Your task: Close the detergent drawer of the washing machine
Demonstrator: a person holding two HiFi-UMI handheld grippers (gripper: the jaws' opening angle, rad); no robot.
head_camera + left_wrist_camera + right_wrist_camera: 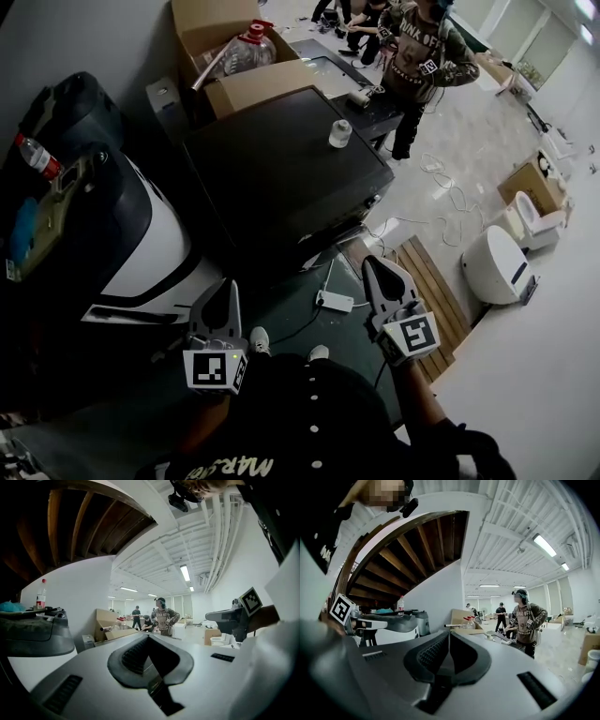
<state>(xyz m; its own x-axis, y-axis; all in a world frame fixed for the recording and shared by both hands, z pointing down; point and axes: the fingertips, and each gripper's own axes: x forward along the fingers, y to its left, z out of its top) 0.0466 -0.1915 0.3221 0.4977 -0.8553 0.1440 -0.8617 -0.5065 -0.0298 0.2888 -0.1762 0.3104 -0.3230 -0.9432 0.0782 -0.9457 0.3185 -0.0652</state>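
I cannot find the detergent drawer in any view. I judge that it sits on the front face of the washing machine [281,169], the dark box in the middle of the head view, and that face is in shadow. On top of the machine stands a small white cup [339,133], and on the floor in front of the machine lies a white power strip [335,301]. The left gripper [229,292] and the right gripper [377,272] both hang in front of the machine, apart from it. Each has its jaws closed together with nothing between them. To push well, I would keep the right jaws closed, set their tip on the middle of the drawer's front, and press straight into the machine, not at an angle.
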